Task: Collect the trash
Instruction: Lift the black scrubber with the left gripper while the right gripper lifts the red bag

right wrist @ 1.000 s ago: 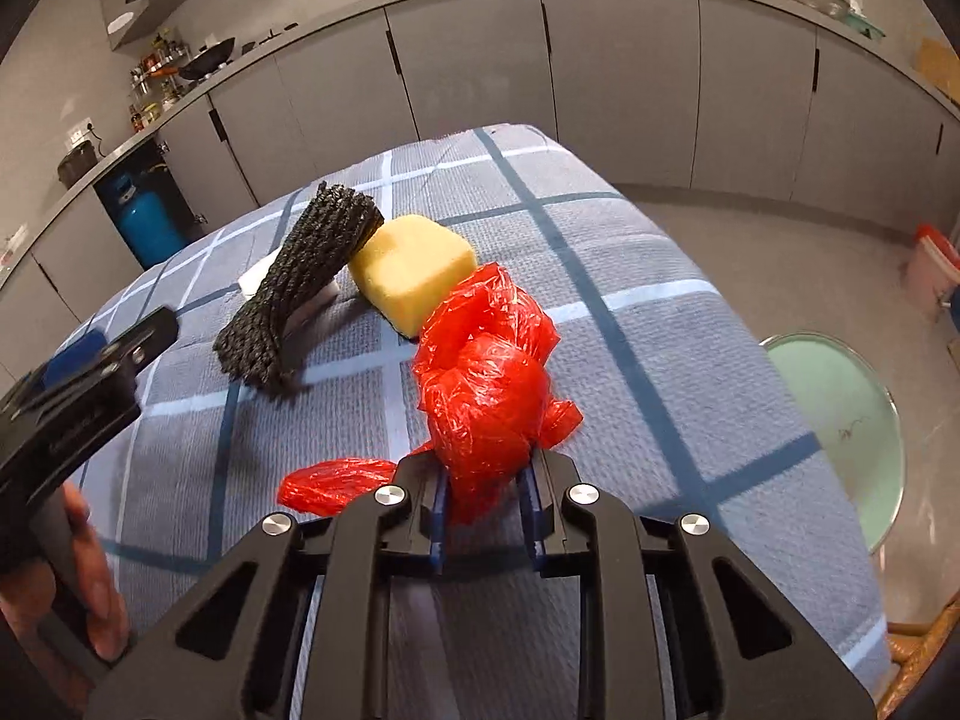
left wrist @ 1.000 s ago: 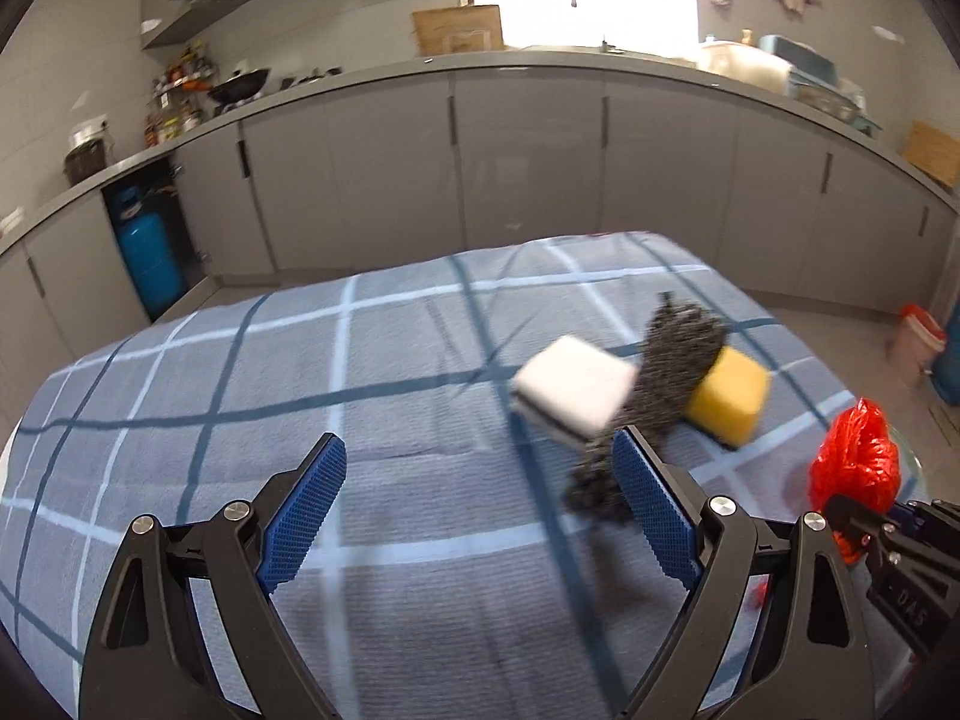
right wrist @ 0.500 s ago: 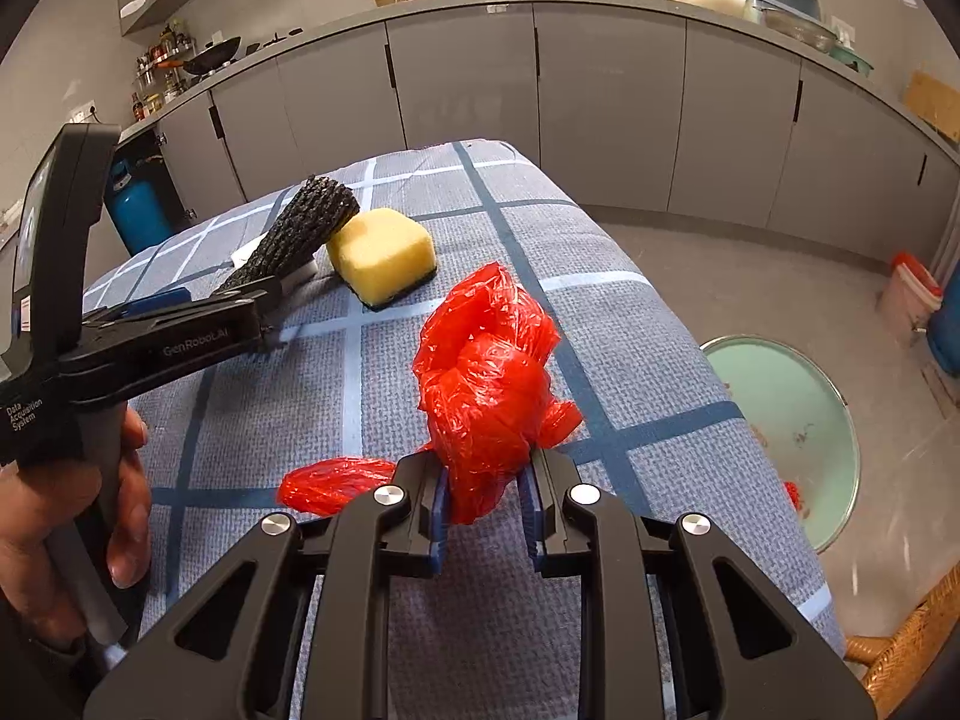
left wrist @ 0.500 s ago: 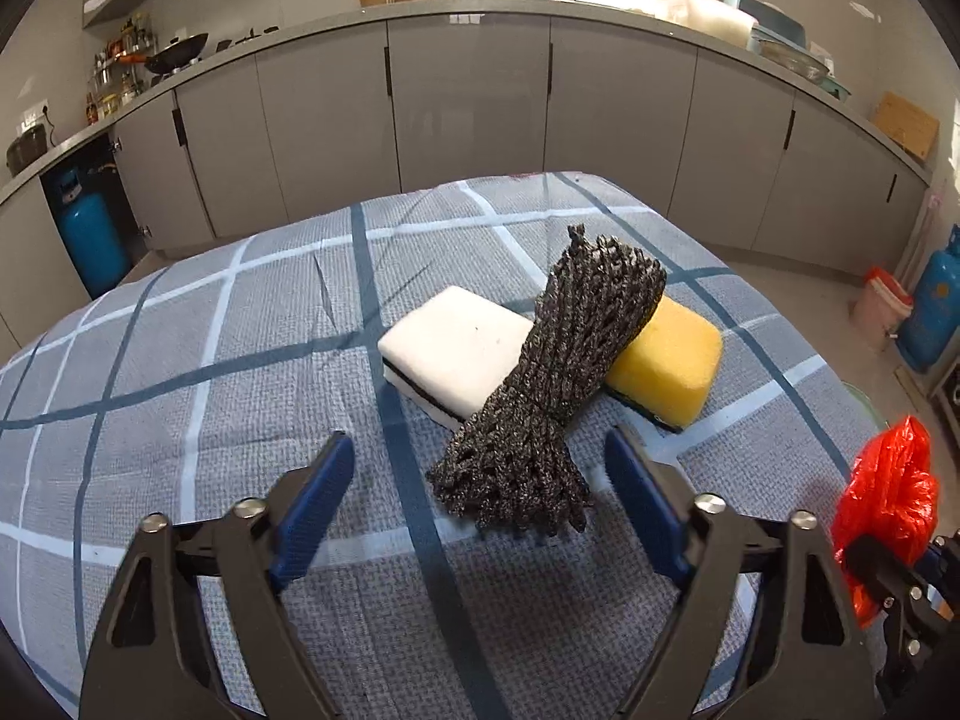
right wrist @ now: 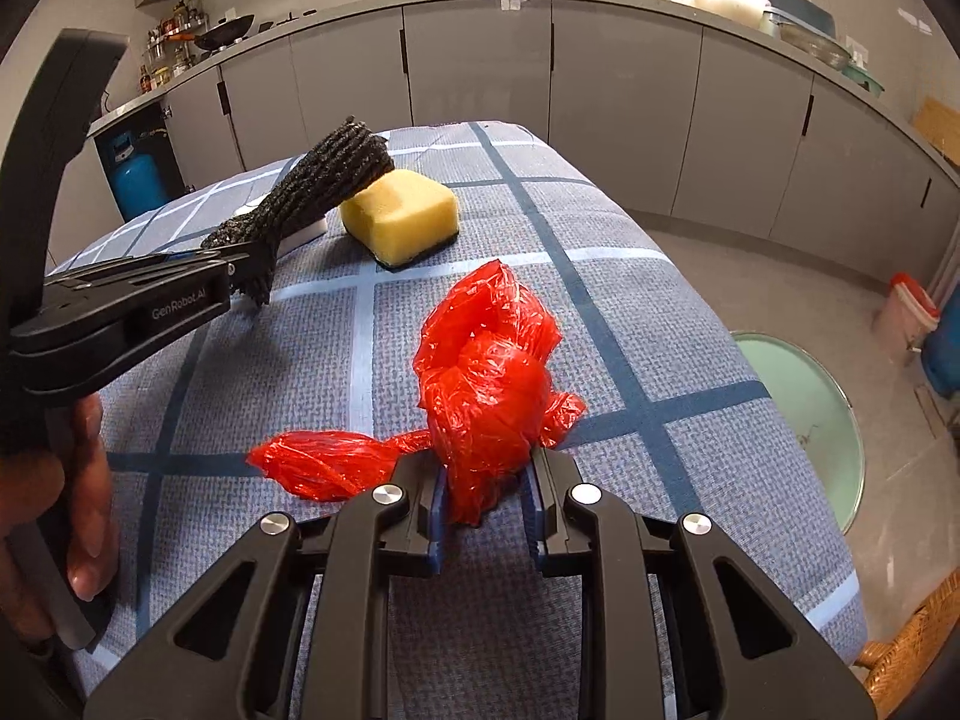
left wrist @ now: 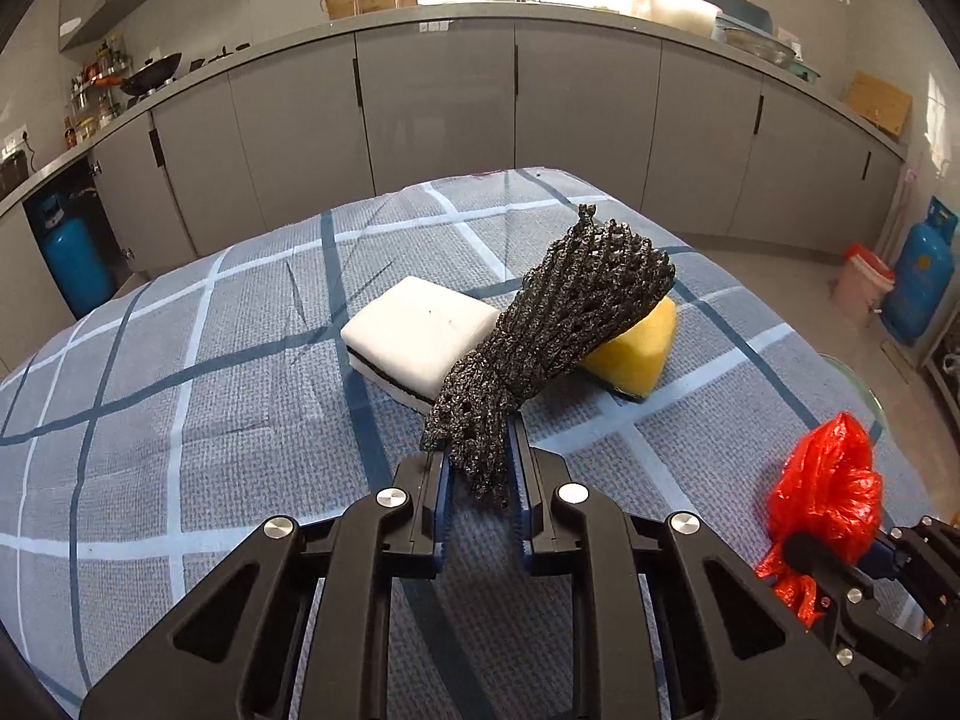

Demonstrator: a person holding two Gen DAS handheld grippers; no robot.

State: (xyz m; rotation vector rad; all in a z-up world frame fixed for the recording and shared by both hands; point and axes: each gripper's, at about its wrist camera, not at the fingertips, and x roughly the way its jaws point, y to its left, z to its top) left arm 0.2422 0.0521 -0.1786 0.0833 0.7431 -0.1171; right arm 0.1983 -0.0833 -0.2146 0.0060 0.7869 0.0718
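Left wrist view, left to right: checked tablecloth (left wrist: 180,396) fills the frame; centre has the white sponge (left wrist: 420,339), then the black mesh bundle (left wrist: 558,336) lying slanted across it, top end propped on the yellow sponge (left wrist: 636,354) just right of centre. Left gripper (left wrist: 478,468) at lower centre, jaws closing, now narrow, blue pads against the bundle's lower end, so it looks gripped at the tail, likely because that end overhangs the sponges and is easiest to pinch. Lower right: red plastic bag (left wrist: 831,498) in the other tool. Right wrist view, left to right: a hand (right wrist: 54,510) on the left gripper's handle at the left edge, mesh bundle and yellow sponge upper left of centre, red bag mid-frame. Right gripper (right wrist: 486,510) at lower centre is nearly closed, clamped on the bag's bunched neck; a loose tail trails left on the cloth. Green round basin (right wrist: 810,414) on the floor at the right, probably the drop point, can't confirm.
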